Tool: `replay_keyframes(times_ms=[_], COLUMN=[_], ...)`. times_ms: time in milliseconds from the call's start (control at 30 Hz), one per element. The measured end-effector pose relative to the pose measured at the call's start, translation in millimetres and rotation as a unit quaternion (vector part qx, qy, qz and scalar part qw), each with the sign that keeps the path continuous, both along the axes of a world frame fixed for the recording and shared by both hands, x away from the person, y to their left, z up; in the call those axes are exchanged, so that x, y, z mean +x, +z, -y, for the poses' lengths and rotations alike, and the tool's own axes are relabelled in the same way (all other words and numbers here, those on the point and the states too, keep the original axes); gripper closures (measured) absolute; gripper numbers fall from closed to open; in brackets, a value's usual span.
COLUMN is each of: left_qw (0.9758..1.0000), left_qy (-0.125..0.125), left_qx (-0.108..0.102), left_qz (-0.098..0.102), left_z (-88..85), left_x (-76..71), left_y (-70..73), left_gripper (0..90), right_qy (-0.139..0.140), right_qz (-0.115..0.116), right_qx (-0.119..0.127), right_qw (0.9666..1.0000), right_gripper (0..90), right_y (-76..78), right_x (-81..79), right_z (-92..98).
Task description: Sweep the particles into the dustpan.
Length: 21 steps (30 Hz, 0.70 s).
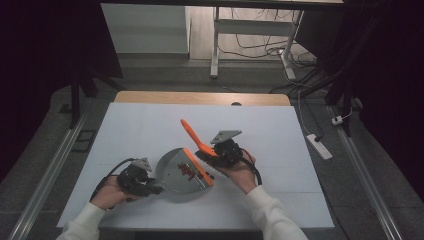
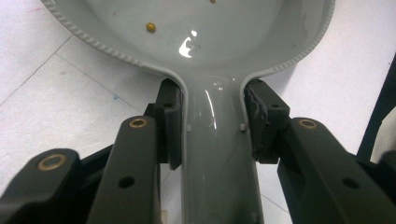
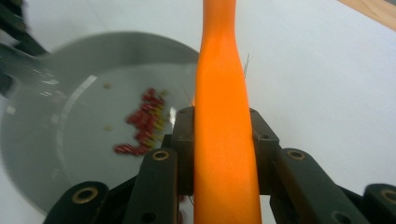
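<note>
Grey dustpan flat on the white counter, near the front edge, centre; small heap of red and yellowish bits inside, close to the orange lip. Orange brush head-down at that lip, handle slanting up and away toward the far side. Risks, as a judgement: bits sitting right by the open lip, so likely to roll back out onto the counter if the pan tips forward or gets lifted unevenly; could also get flicked out or scattered by a hard or fast brush stroke; a few stray yellowish grains spread apart in the pan, easy to lose. Possible twist of the pan handle in a narrow side pinch if brush pushes hard against the lip. Brush handle smooth and tapering, so slip along the pads possible under load. Left gripper low at the pan's near-left, pinching the grey handle from both sides, hand resting at counter level, forearm in from the bottom left. Right gripper clamped on the orange handle, raised a little above the pan's right side, wrist cocked, forearm in from the bottom right.
</note>
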<state>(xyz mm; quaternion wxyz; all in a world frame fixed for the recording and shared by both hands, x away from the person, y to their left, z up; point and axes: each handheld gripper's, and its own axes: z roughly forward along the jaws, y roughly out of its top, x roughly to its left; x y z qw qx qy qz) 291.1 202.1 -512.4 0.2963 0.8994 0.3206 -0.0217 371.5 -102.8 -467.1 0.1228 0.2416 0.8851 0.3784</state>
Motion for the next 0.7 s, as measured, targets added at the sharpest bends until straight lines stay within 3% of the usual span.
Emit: replay_keyframes(times_ms=[200, 367, 467, 533, 700], left_qw=[1.0, 1.0, 1.0, 1.0, 1.0], left_qy=[0.0, -0.001, -0.001, -0.001, -0.001], left_qx=[-0.001, 0.0, 0.0, 0.0, 0.0], left_qz=[0.0, 0.0, 0.0, 0.0, 0.0], left_z=[0.0, 0.2, 0.4, 0.4, 0.4], left_x=[-0.4, -0.2, -0.3, -0.3, -0.4], left_y=[-0.3, -0.5, -0.4, -0.4, -0.4], left_gripper=[62.3, 62.3, 62.3, 62.3, 62.3], right_qy=[-0.03, -0.068, -0.067, -0.059, -0.047], right_qz=[0.008, 0.011, -0.005, -0.017, -0.014], right_qx=[-0.025, -0.046, -0.054, -0.039, -0.037], right_qw=[0.9992, 0.9966, 0.9963, 0.9974, 0.9981], right_gripper=[70.3, 70.3, 70.3, 70.3, 70.1], right_y=[-3.1, -12.2, -21.3, -23.3, -25.2], right_x=[0.2, 12.7, 16.1, 14.4, 4.1], right_z=[16.7, 29.5, 30.0, 26.8, 12.7])
